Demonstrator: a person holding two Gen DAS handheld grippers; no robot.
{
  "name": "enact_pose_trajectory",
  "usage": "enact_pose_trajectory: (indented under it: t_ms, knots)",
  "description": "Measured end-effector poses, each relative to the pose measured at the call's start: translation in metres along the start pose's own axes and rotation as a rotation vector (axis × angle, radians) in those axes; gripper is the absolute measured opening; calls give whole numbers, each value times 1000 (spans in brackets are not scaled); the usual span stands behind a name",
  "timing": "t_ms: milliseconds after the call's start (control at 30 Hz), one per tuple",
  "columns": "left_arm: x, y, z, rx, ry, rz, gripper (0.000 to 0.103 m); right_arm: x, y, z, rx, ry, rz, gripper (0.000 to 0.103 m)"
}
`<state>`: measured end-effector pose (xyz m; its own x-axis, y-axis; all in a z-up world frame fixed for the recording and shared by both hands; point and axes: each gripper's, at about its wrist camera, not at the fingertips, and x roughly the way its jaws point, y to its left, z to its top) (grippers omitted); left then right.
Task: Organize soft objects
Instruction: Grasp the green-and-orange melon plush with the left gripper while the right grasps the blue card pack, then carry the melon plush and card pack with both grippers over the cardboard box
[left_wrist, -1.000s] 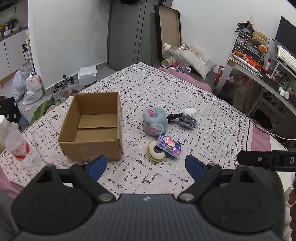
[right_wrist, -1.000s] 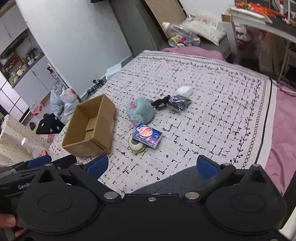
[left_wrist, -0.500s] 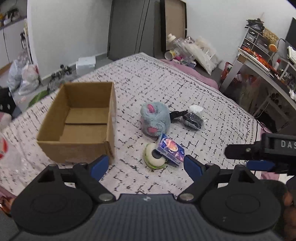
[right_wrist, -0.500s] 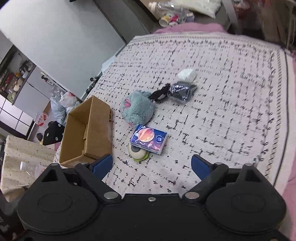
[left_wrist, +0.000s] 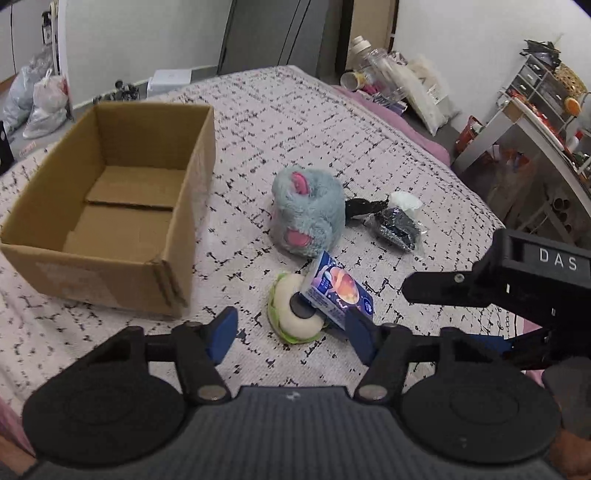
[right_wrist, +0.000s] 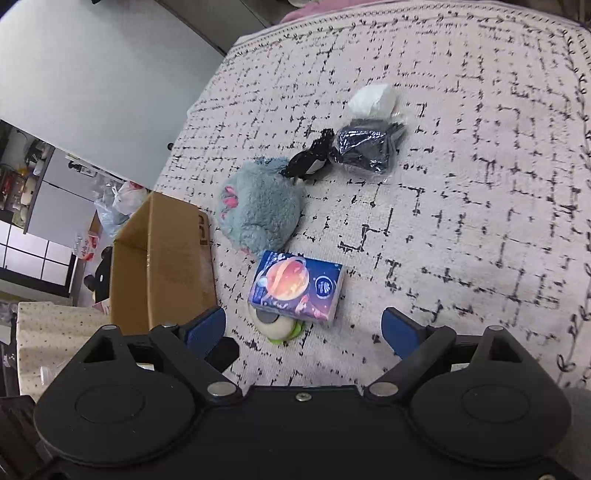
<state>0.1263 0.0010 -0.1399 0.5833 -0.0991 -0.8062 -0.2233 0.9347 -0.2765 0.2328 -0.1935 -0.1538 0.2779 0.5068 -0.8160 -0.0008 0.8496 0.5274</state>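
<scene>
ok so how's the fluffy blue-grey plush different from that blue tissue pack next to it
The plush is rounded, furry and blue-grey with pink patches; the tissue pack is a flat-sided block with glossy printed wrapping. The plush lies directly on the bedspread; the pack leans tilted on a round white-and-green toy. Both lie outside the cardboard box.

Fluffy grey-blue plush toy with pink patches (left_wrist: 306, 214) lies on its side on the bed, right of the open, empty brown cardboard box (left_wrist: 110, 206). Round cream-and-green soft toy (left_wrist: 293, 314) sits nearer than the plush, with a blue planet-print tissue pack (left_wrist: 338, 291) leaning tilted on it. Shiny black plastic-wrapped bundle (left_wrist: 397, 223) and white crumpled wad (left_wrist: 404, 201) lie right of the plush.
</scene>
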Motion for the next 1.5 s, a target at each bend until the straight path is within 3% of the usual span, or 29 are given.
enact_pose_trajectory:
  t_ms: [333, 600, 833, 900, 1000, 1033, 1067, 1267, 1500]
  knots:
    - [44, 5, 4, -52, 51, 24, 47, 48, -4, 17, 58, 79, 25, 93]
    - [65, 7, 6, -77, 74, 19, 47, 76, -4, 26, 81, 108, 51, 96]
    - [83, -3, 7, -96, 110, 20, 47, 85, -7, 31, 85, 74, 38, 95]
    - [87, -7, 8, -100, 113, 24, 47, 84, -11, 33, 91, 56, 37, 86]
    - [89, -13, 9, -112, 115, 55, 40, 82, -18, 34, 113, 31, 18, 58]
    - [90, -14, 10, -114, 116, 65, 38, 81, -22, 34, 125, 26, 11, 41]
    - [90, -14, 11, -121, 116, 73, 34, 81, -25, 34, 141, 24, 15, 37]
    - [83, -20, 12, -135, 106, 83, 28, 64, -29, 28, 175, -33, 46, 21]
    - [52, -15, 14, -122, 40, 33, 28, 29, -18, 11, 157, -138, 57, 16]
